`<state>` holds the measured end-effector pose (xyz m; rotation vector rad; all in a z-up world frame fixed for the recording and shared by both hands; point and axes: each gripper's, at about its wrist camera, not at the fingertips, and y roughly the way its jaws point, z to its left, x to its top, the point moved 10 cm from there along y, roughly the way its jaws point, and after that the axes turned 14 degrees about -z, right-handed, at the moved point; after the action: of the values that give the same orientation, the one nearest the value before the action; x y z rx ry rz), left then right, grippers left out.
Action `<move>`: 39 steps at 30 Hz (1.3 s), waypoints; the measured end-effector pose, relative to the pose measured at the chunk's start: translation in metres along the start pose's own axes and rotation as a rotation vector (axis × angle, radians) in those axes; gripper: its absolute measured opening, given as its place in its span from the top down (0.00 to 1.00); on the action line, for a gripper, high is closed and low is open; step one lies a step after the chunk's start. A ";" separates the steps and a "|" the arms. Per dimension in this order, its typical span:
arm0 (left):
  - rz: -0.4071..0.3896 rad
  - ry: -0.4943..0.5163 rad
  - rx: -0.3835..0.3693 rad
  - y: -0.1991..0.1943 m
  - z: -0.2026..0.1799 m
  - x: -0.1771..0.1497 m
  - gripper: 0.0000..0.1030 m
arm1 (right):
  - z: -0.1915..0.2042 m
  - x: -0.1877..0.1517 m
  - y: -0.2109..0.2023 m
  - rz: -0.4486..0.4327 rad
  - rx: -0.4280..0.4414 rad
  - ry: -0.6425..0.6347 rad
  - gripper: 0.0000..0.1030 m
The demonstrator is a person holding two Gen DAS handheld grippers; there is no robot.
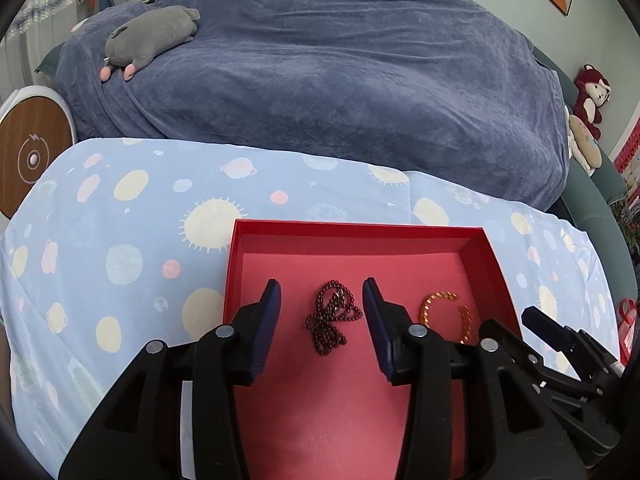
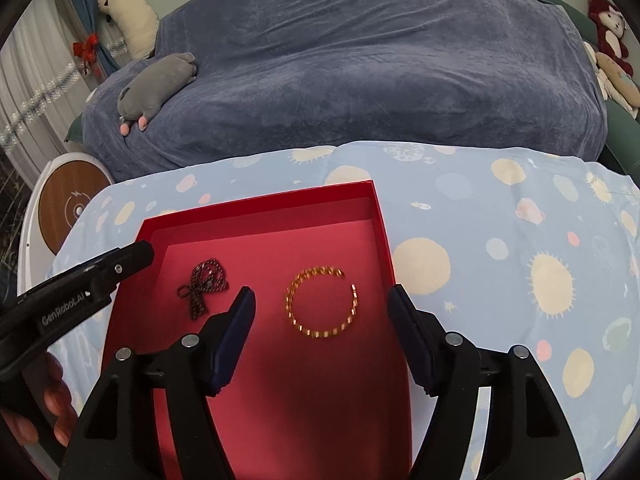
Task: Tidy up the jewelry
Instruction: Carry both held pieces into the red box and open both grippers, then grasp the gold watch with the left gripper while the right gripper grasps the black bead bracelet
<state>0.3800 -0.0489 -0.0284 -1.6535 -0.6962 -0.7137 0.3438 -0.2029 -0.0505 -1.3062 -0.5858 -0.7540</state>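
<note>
- Two pieces of jewelry lie on the pink floor of the red box [image 1: 474,246], one ahead of each of my grippers.
- My left gripper [image 1: 322,294]: jaws apart, nothing between the pads. The dark bead strand [image 1: 332,316] lies bunched in a loose knot on the box floor, in line with the gap and a little below the fingertips; I see no pad touching it.
- My right gripper [image 2: 322,300]: jaws wide apart, also empty. The gold chain bracelet [image 2: 322,304] lies as an open ring on the box floor, centred in the gap, clear of both pads. Its far edge looks smeared, so I cannot tell whether the ring is closed there.
- From the right wrist, the bead strand sits left of my left-hand pad, and the left gripper's finger reaches over the box's left wall just beside it.
- From the left wrist, the bracelet sits right of my right-hand pad, partly hidden behind the finger; the right gripper shows at the box's right edge.
- Box rests on a pale blue cloth [image 2: 520,208] printed with suns and planets.
- Beyond the fingertips, well apart from the box: a blue-grey blanket [image 1: 340,80] with a grey plush toy [image 1: 152,36] on it.
</note>
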 end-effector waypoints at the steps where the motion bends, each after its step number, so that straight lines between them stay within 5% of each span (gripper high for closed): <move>1: -0.004 -0.005 -0.001 -0.006 0.000 -0.001 0.56 | 0.000 -0.001 -0.007 -0.008 -0.003 -0.007 0.36; 9: -0.029 0.011 -0.014 -0.072 0.001 -0.028 0.48 | -0.014 -0.024 -0.085 -0.063 -0.025 -0.017 0.36; 19: -0.005 -0.001 -0.013 -0.140 0.013 -0.094 0.48 | -0.023 -0.097 -0.160 -0.025 -0.050 -0.035 0.36; 31: 0.073 0.019 -0.013 -0.169 0.007 -0.176 0.48 | -0.026 -0.184 -0.193 0.058 -0.073 0.028 0.36; 39: 0.119 0.066 -0.036 -0.152 -0.012 -0.204 0.48 | -0.029 -0.203 -0.200 0.078 -0.074 0.036 0.36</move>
<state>0.1324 -0.0490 -0.0886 -1.6812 -0.5364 -0.6957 0.0595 -0.2171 -0.0834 -1.3729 -0.4787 -0.7391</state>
